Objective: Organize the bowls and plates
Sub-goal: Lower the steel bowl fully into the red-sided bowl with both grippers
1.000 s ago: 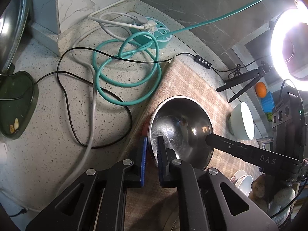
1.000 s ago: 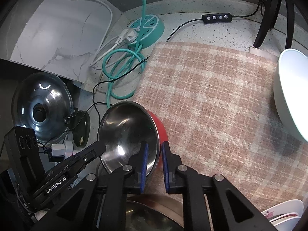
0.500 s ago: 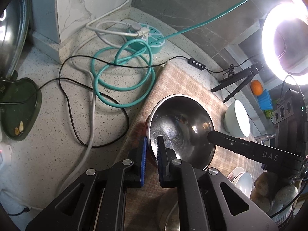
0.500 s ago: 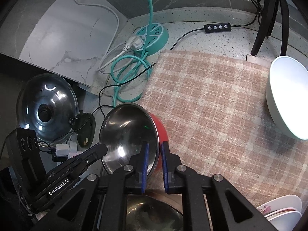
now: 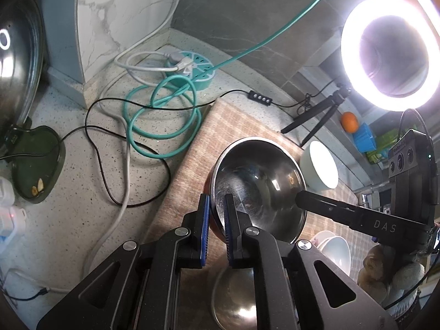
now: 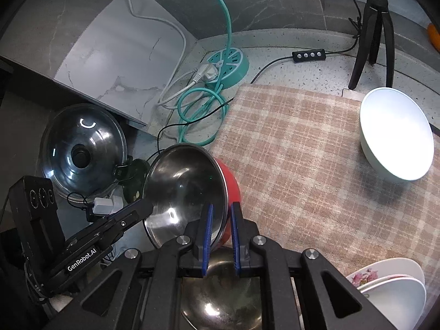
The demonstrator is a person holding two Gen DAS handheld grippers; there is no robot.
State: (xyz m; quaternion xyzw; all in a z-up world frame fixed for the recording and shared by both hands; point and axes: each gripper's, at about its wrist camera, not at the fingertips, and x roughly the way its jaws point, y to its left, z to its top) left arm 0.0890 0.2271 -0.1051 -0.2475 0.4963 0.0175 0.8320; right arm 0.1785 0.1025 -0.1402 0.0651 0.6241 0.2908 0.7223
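A steel bowl with a red outside (image 5: 258, 184) (image 6: 187, 189) hangs in the air above the checked cloth (image 6: 302, 165), held by both grippers at opposite rims. My left gripper (image 5: 217, 206) is shut on its near rim. My right gripper (image 6: 220, 214) is shut on the other rim. Another steel bowl (image 6: 220, 297) (image 5: 233, 299) sits right below. A white bowl (image 6: 396, 134) (image 5: 321, 165) stands on the cloth at the right. Stacked white bowls (image 6: 390, 288) (image 5: 335, 250) sit at the near right.
A teal power strip (image 6: 228, 66) with coiled teal and white cables (image 5: 162, 110) lies at the back corner. A glass pot lid (image 6: 82, 151) leans at the left. A dark green dish (image 5: 35, 165), a ring light (image 5: 390, 52) and its tripod (image 6: 371, 33) stand around.
Both grippers have lifted the red steel bowl up and back toward me; the scene below looks farther away and the lower steel bowl has come into view.
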